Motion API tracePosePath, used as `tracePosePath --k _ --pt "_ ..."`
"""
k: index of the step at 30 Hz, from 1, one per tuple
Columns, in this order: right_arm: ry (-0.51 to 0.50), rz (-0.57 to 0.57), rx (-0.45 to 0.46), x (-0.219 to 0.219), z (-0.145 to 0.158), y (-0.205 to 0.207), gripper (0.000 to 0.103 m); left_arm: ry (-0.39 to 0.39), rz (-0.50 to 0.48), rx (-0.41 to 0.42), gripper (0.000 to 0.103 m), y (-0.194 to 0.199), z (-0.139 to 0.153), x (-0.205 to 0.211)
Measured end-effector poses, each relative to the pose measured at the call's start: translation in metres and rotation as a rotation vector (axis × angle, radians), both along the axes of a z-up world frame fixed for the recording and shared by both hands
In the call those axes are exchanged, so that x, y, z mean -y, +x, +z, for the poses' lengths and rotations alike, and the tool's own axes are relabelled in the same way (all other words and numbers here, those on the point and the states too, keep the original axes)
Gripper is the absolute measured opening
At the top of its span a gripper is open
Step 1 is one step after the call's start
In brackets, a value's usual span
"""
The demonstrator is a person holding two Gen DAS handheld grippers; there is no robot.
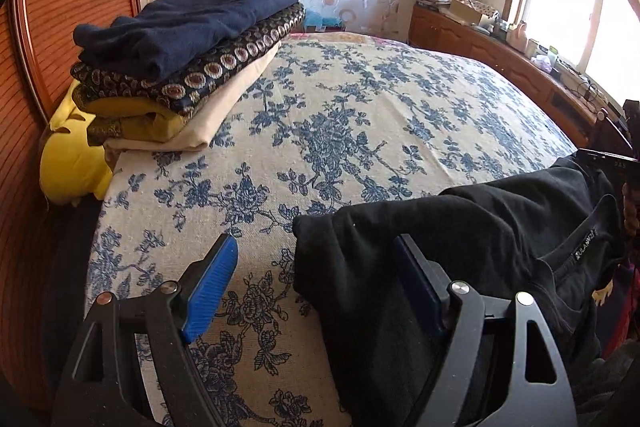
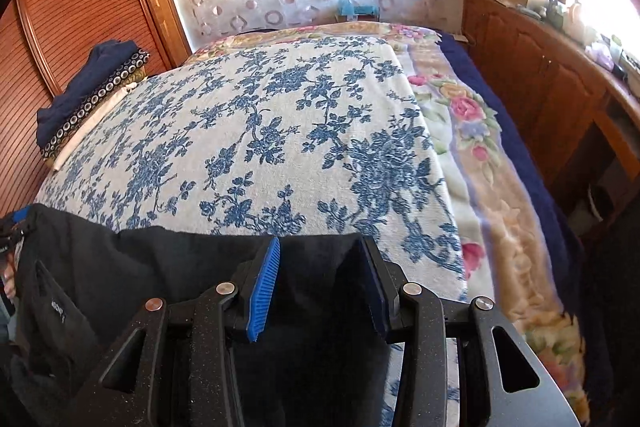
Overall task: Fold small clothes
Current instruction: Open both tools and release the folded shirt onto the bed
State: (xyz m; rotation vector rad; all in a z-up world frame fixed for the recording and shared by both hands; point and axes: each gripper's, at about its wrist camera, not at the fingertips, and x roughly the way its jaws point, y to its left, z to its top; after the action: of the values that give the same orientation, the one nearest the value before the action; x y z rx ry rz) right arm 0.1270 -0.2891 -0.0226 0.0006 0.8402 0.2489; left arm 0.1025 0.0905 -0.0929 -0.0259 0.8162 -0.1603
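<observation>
Black garment (image 1: 460, 247) on floral bed cover (image 1: 340, 115), left gripper (image 1: 316, 291) jaws spread, right gripper (image 2: 320, 291) jaws spread over its edge, folded stack (image 1: 180, 43) beyond.

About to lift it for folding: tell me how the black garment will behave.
The black garment lies creased and draped on the bedspread, so it will probably sag limply. It looks thin, likely light. Lifted by one hand-held gripper, it may bunch.

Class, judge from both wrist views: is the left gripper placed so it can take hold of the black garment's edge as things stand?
Probably yes. The left gripper is open, and the black garment already lies between its blue pads on the floral bedspread, with nothing in the way.
</observation>
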Motion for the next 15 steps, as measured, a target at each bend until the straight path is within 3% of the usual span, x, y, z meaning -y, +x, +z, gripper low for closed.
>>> tracePosePath --k 1,2,3,8,15 --pt "-0.006 -0.002 0.005 -0.002 0.001 0.000 0.027 0.000 0.001 -0.003 0.080 0.001 -0.001 0.000" --pt "-0.009 0.002 0.009 -0.001 0.001 0.002 0.011 0.003 0.003 -0.007 0.080 0.001 -0.003 0.000" --pt "-0.004 0.011 0.012 -0.001 0.002 0.001 0.007 0.003 0.004 -0.011 0.080 0.002 -0.004 0.000" --pt "-0.006 -0.058 0.087 0.016 0.012 -0.016 0.005 0.000 0.012 -0.003 0.080 0.000 -0.005 -0.003" --pt "-0.010 -0.046 0.063 0.019 -0.001 -0.020 0.005 -0.012 0.008 -0.003 0.080 -0.001 -0.005 -0.005"
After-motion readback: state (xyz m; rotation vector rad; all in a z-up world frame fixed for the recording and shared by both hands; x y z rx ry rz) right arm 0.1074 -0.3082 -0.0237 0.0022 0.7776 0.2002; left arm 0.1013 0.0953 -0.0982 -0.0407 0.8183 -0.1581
